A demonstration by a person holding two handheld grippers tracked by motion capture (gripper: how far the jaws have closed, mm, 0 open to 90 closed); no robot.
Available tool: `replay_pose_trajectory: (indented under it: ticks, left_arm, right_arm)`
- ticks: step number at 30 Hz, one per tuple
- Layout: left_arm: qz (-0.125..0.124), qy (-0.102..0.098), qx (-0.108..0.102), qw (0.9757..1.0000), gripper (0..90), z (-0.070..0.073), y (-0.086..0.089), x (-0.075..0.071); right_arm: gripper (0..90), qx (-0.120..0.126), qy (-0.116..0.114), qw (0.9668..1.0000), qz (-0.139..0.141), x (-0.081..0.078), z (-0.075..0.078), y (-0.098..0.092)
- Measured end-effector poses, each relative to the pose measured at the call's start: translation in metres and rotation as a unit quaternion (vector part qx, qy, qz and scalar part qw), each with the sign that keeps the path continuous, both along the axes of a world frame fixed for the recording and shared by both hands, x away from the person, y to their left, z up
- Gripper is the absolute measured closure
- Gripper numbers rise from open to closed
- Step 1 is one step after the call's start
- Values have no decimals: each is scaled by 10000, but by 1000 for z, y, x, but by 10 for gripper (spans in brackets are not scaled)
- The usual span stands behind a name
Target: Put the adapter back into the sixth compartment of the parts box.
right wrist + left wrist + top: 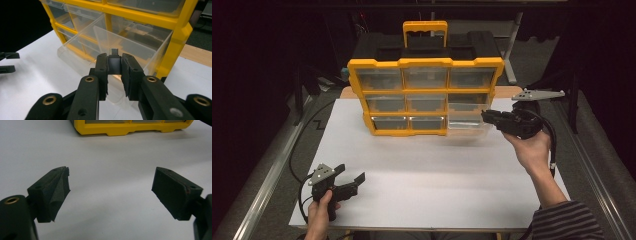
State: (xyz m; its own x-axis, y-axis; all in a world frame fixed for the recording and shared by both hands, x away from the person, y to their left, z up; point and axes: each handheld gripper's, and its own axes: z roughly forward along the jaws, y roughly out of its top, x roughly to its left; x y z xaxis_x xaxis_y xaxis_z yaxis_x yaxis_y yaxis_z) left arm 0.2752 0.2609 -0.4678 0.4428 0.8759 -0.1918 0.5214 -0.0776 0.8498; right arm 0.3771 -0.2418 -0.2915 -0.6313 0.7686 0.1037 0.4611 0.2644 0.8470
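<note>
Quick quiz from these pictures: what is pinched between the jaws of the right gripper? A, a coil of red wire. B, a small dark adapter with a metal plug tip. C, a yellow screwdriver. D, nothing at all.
B: in the right gripper view, the right gripper is shut on a small dark adapter whose metal plug tip points toward the pulled-out clear drawer of the yellow organizer.

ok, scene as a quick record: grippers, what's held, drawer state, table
left gripper: open, nothing between jaws, low over table near front left corner
right gripper: shut on adapter
adapter: small grey USB-C type plug, metal tip pointing toward open drawer
organizer: yellow frame, clear drawers, upright at back of table
open drawer: bottom right, pulled out; contents unclear
table: white top
</note>
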Motion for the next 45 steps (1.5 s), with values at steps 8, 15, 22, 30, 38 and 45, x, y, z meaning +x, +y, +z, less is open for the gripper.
replay_pose_trajectory:
  ticks: [8,15,22,30,38,45]
  left_arm:
    - [0,5,-6,10000,154,0,0,0]
    - [1,5,-12,10000,153,0,1,0]
    - [1,6,-3,10000,154,0,0,0]
    - [5,11,-9,10000,153,0,0,0]
    - [4,6,-7,10000,153,0,0,0]
    - [10,3,-11,10000,154,0,0,0]
  right_arm:
    - [762,-223,-13,9997,-40,11,0,11]
    - [680,-186,96,9998,0,14,-1,16]
    - [600,-191,-40,9998,70,4,1,16]
    - [531,-146,-230,9994,191,-13,2,14]
    - [508,-134,-415,9985,325,-36,-2,11]
    - [505,-99,-490,9977,451,-52,-12,11]
